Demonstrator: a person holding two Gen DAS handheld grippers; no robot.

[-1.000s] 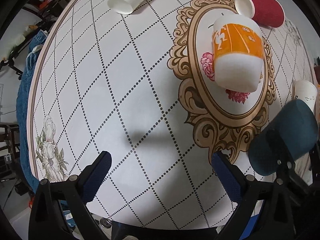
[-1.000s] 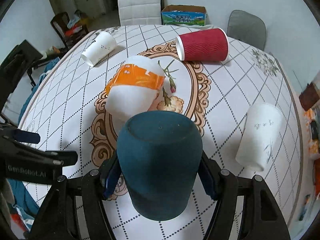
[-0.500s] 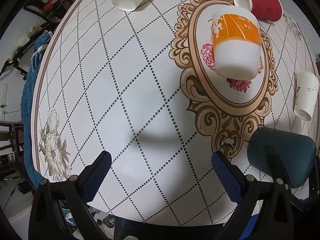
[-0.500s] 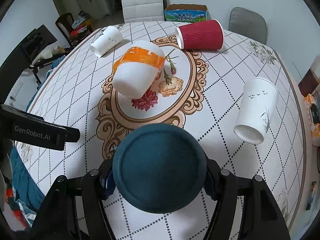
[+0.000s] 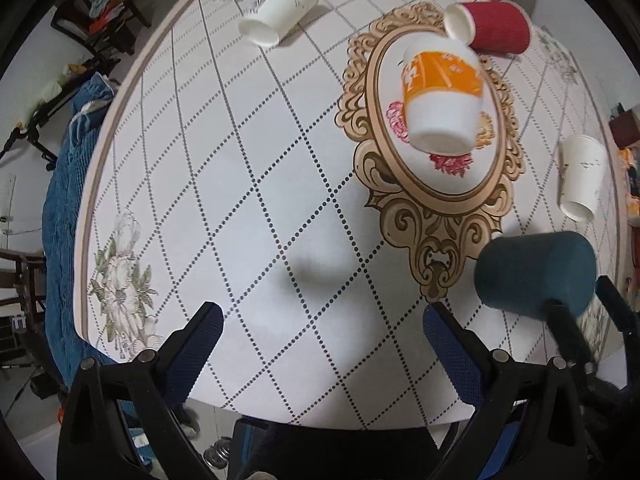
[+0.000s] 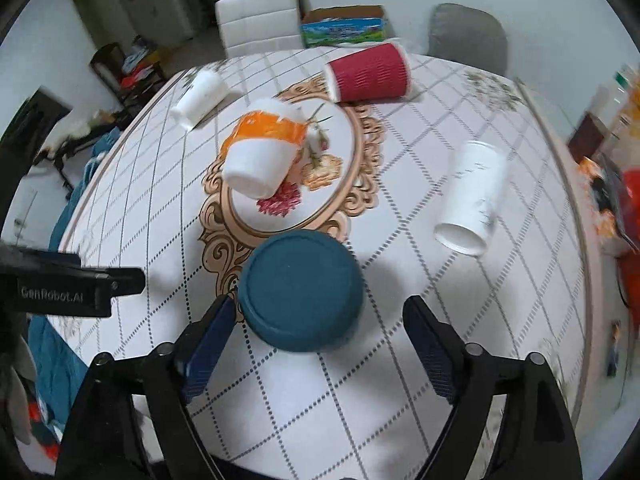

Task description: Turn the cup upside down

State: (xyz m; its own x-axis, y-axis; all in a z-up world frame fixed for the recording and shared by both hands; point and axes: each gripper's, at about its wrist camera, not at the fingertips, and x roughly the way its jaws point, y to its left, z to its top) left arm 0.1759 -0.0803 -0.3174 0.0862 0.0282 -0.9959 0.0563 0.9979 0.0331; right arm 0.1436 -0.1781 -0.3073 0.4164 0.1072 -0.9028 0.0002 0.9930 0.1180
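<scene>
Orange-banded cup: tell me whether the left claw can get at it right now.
Probably yes. The left claw is open and empty; only bare tablecloth lies between it and the orange-banded cup.

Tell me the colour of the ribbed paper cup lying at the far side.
Dark red ribbed paper cup, clearest in right wrist view.

1. Round counter [image 5: 248, 184]: white cloth, dotted diamond grid, gold scrolled oval medallion [image 5: 436, 196] with red flowers.
2. Dark teal cup [image 6: 301, 290], plain, just beside the medallion.
3. Orange-banded white cup [image 5: 442, 94] on the medallion.
4. Ribbed red paper cup [image 6: 370, 73] beyond the medallion.
5. Tongs pads [image 6: 427, 350]: textured dark blue.
</scene>
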